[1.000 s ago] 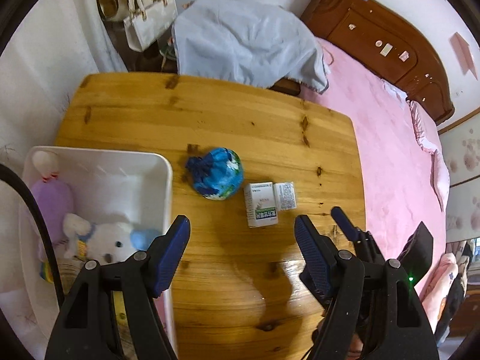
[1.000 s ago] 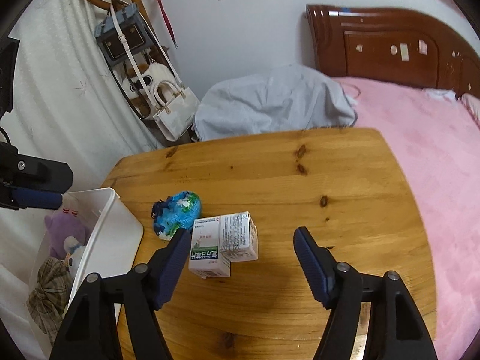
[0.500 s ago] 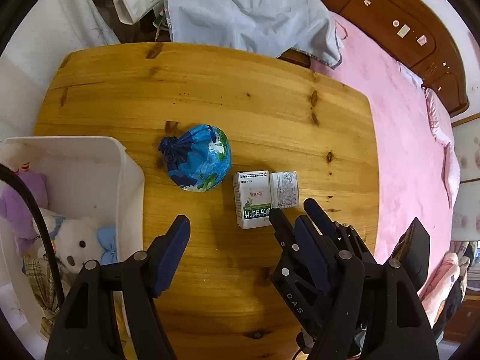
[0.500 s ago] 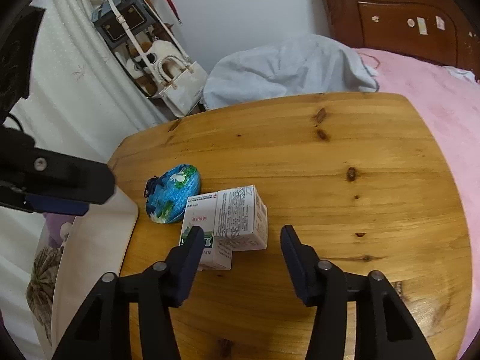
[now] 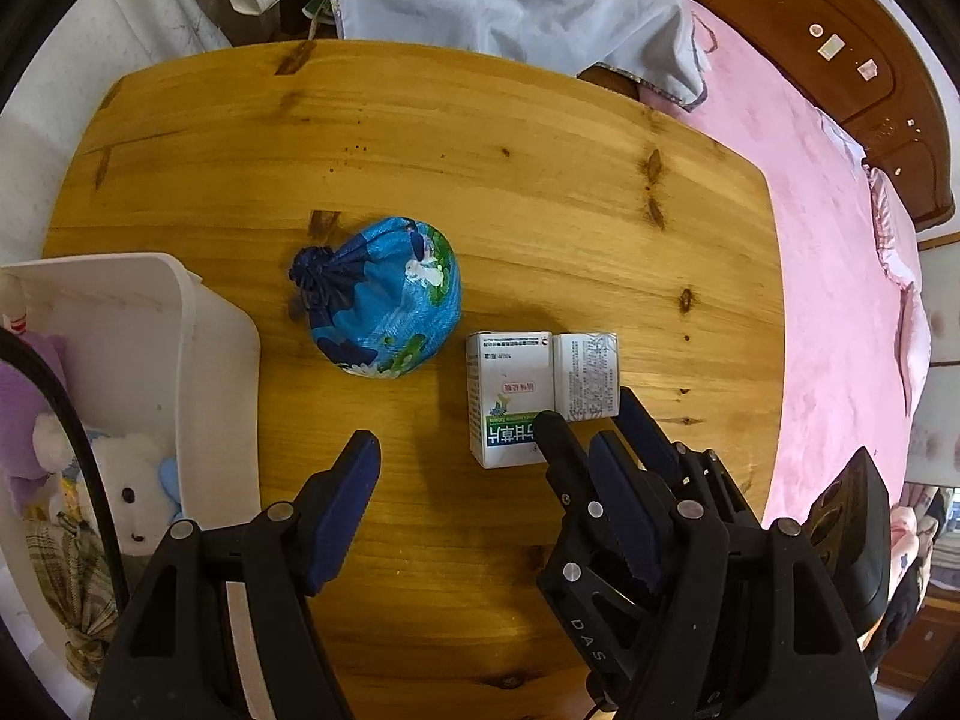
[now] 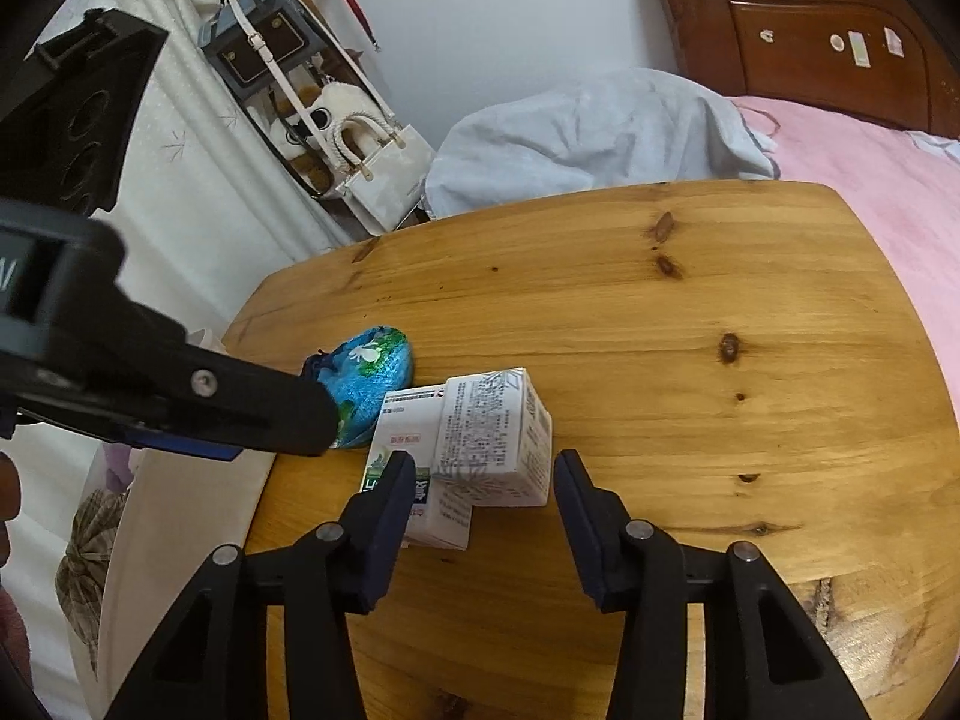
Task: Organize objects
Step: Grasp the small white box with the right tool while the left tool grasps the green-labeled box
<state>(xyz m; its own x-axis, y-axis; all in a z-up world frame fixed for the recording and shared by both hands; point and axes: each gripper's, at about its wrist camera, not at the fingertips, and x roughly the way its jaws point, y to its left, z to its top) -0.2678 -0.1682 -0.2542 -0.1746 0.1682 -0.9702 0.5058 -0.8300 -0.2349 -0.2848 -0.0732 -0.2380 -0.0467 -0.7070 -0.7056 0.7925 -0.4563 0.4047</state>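
Near the bench's front edge, right tongs (image 6: 483, 474) hang spread around the small box (image 6: 495, 438) touching the big box (image 5: 510, 399), pickup step, closing next, then likely the bin (image 5: 222, 360); left tongs (image 5: 480, 450) spread, empty.

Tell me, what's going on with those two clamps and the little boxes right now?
Right gripper open, straddling the smaller box, not yet closed. Left gripper open, empty. Taller box touches it; blue pouch close by.
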